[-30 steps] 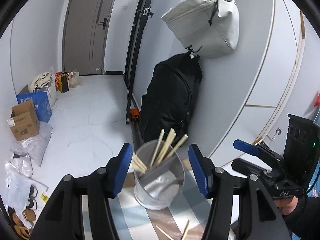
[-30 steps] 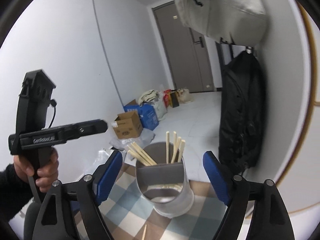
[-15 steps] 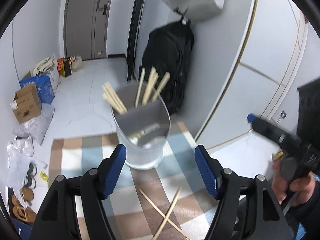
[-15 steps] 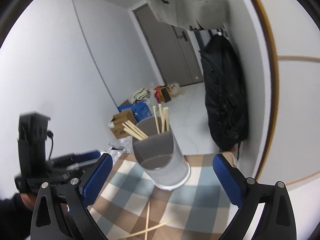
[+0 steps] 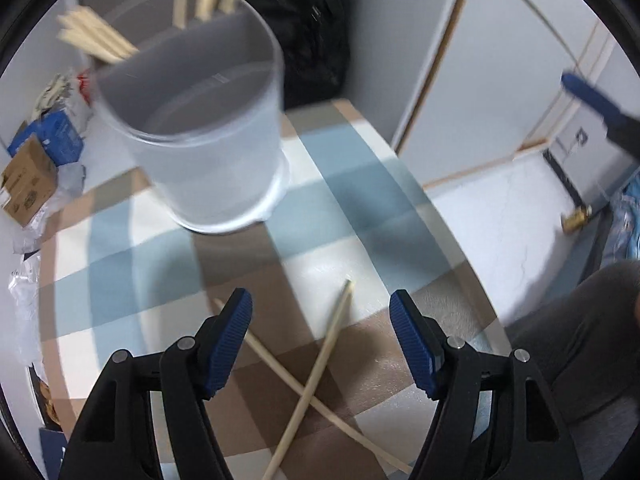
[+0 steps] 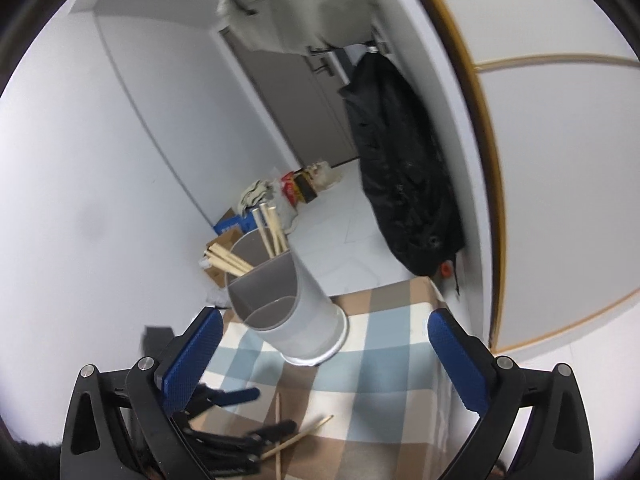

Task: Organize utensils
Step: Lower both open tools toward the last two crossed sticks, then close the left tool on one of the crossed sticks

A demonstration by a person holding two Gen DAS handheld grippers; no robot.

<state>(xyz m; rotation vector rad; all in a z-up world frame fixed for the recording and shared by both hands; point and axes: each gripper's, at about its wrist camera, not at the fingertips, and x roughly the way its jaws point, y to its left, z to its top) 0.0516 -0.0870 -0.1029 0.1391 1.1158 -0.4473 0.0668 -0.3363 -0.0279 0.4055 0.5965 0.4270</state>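
Both grippers [image 5: 321, 336] [image 6: 325, 360] — jaws apart, empty

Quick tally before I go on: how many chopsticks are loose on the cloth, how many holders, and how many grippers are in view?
Loose chopsticks crossed on the checked cloth: 2
Divided holder with chopsticks standing in it: 1
Grippers: 2, the left gripper and the right gripper, both open and empty
Total: 5

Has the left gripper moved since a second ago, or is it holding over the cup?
Yes. The left gripper has tipped down and away from the cup, onto the crossed chopsticks on the checked cloth, jaws open and empty.
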